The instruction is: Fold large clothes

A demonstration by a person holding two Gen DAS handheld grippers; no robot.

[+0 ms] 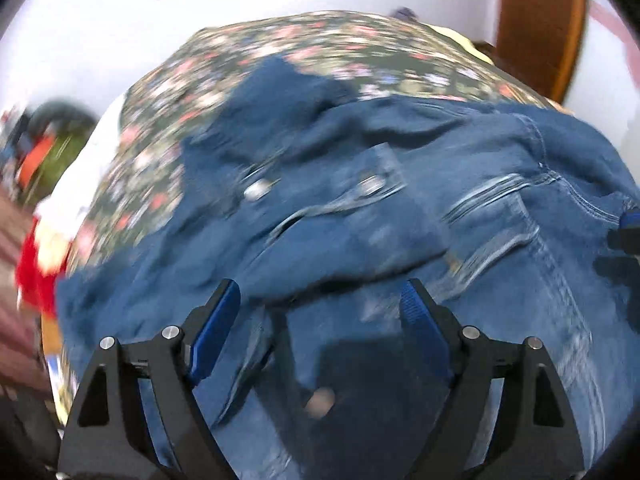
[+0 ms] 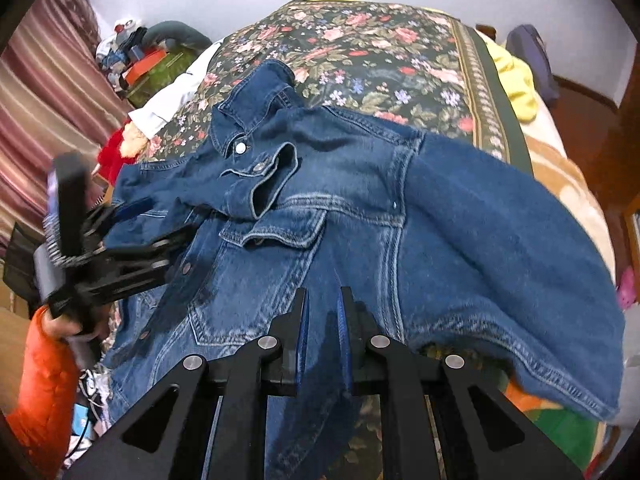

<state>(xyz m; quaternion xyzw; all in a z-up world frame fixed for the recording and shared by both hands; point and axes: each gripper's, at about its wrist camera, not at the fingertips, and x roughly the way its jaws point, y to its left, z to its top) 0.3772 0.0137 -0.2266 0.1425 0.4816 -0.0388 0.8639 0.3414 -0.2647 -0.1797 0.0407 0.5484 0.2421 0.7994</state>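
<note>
A blue denim jacket point(image 2: 360, 216) lies front up on a bed with a dark floral bedspread point(image 2: 380, 52), collar toward the far side. One sleeve is folded across the chest; the other sleeve point(image 2: 520, 248) spreads to the right. My right gripper point(image 2: 322, 312) is shut on a fold of the jacket's lower edge. My left gripper point(image 1: 320, 300) is open just above the jacket point(image 1: 400, 200), nothing between its blue pads. It also shows in the right wrist view point(image 2: 152, 220), at the jacket's left edge. The left wrist view is blurred.
A white garment point(image 2: 172, 96) and red cloth point(image 2: 112, 156) lie at the bed's left edge. A cluttered pile point(image 2: 140, 56) sits by the striped curtain point(image 2: 44, 100). A yellow blanket point(image 2: 516, 80) and wooden furniture point(image 1: 536, 20) are at the right.
</note>
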